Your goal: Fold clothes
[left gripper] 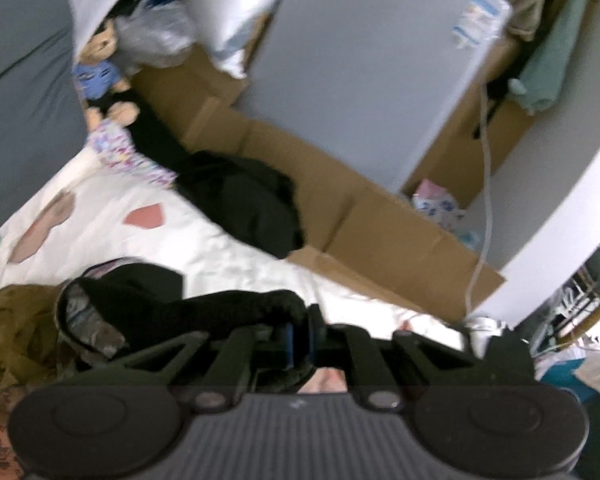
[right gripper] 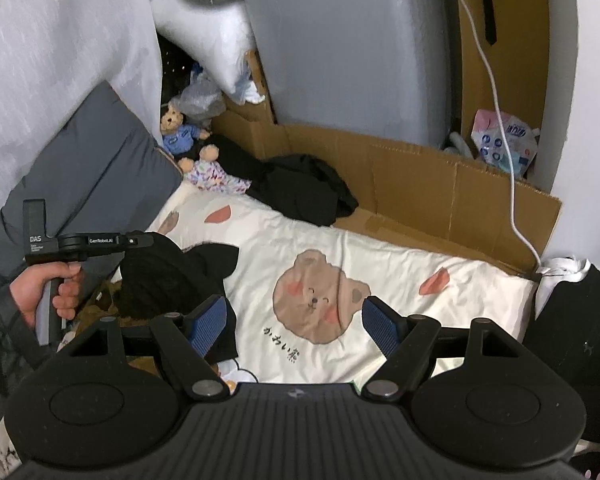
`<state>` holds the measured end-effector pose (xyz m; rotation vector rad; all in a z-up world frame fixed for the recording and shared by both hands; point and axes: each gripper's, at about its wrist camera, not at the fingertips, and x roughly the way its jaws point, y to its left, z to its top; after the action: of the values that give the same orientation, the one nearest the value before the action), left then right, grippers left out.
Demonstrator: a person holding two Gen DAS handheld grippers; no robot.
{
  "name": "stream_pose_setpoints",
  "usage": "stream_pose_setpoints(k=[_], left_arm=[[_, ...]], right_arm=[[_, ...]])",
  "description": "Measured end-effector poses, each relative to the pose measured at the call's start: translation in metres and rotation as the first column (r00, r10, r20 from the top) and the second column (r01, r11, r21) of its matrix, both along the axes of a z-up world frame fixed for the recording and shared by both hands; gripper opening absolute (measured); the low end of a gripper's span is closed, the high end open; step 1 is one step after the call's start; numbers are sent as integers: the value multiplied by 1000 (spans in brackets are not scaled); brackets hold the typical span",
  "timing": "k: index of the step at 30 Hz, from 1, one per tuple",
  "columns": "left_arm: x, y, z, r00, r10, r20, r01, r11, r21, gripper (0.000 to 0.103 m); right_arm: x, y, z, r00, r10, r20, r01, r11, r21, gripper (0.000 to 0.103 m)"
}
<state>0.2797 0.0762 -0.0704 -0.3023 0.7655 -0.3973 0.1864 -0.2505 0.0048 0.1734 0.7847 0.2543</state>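
We held a black garment (left gripper: 172, 300) off the near left corner of the bed, the left gripper (left gripper: 298, 334) pinched narrow on a bunched edge of the cloth, its blue pads nearly touching with fabric between them. The right gripper (right gripper: 296, 320) hung above the white bear-print quilt (right gripper: 380, 264) with its jaws spread wide and nothing in them, its left blue pad (right gripper: 208, 330) just over the garment's trailing hem. From the right wrist camera we could see the left hand (right gripper: 46, 294) wrapped round its handle at the quilt's left edge, the cloth drooping in a loose dark heap below it. A second black garment (right gripper: 304, 188) lay crumpled at the far edge of the quilt, against the flattened cardboard (right gripper: 440, 188), near a teddy bear in a blue shirt (right gripper: 178, 128) by the grey pillow (right gripper: 88, 172). We judged the fold barely begun: the piece was lifted but not yet spread. To do this step well, we thought the free gripper should take the opposite edge of the same hem, well apart from the left grip, so that the two could draw the cloth taut and lay it flat on the bare middle of the quilt before any crease was made. A grip on a doubled layer, we reckoned, would leave the garment twisted.
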Motion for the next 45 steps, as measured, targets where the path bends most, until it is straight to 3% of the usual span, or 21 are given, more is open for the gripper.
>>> stream_pose_setpoints(k=[7,25,35,43,45], left_arm=[[-18,-42,31,997,-65,42,67,997,-42,7],[-38,-87,128,985,-91,145,116,978,-172,6],[-48,-115,162,978,-112,175,148,968,-205,6],[-56,-129,189,974,-126,188,170,955,-243,6],[-60,-132,200,970,-134,204,183,952,-247,6]], right_arm=[[-9,8,8,999,27,32,-27,999,-17,79],[-17,35,25,993,76,94,-77,997,5,78],[-25,57,32,983,131,129,-136,990,30,62],[-34,78,39,976,143,166,-153,987,48,63],[-37,82,42,975,131,181,-142,989,47,68]])
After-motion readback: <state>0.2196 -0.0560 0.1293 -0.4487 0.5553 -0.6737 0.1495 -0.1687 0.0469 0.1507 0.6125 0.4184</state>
